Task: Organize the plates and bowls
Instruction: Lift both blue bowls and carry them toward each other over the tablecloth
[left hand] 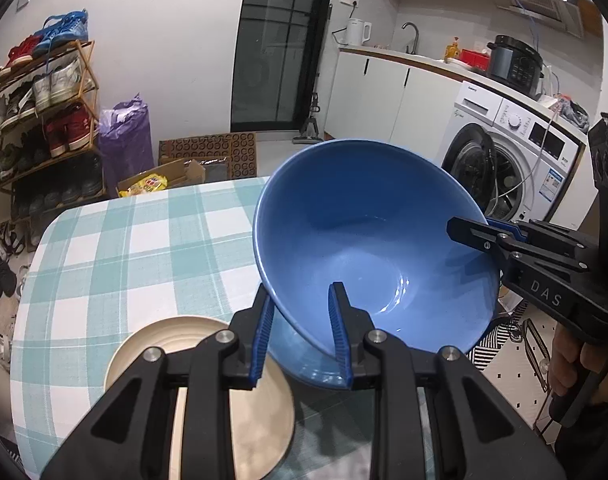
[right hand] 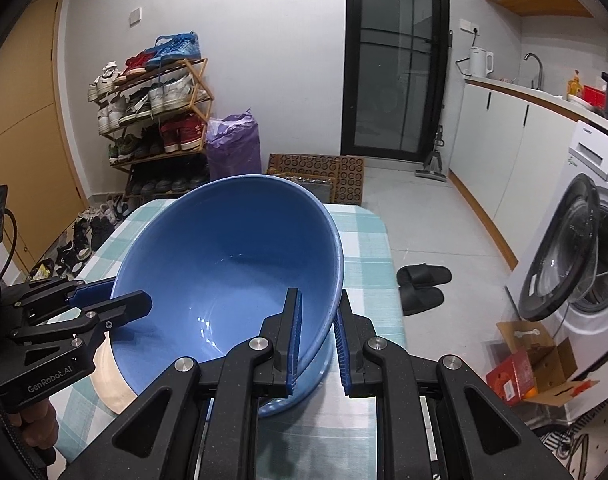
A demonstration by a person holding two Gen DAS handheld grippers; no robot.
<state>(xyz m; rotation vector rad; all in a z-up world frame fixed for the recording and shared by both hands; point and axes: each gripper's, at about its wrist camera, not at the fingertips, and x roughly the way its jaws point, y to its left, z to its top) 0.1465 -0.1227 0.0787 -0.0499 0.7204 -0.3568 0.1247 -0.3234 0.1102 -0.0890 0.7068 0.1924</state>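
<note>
Gripping opposite rims, we had the left gripper (left hand: 302,332) and right gripper (right hand: 318,340) both clamped on the blue bowl (left hand: 368,240), held tilted above the checked table (left hand: 116,248), over a beige plate (left hand: 176,340).

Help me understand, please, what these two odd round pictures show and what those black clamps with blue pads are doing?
No robot here: a person holds a hand-operated gripper in each hand, each carrying a wide-angle camera looking along its jaws. One picture is taken from the left gripper, the other from the right gripper. Both are clamped on opposite sides of the rim of one blue bowl, holding it tilted above a table with a checked tablecloth. A beige plate lies on the cloth beneath.
</note>
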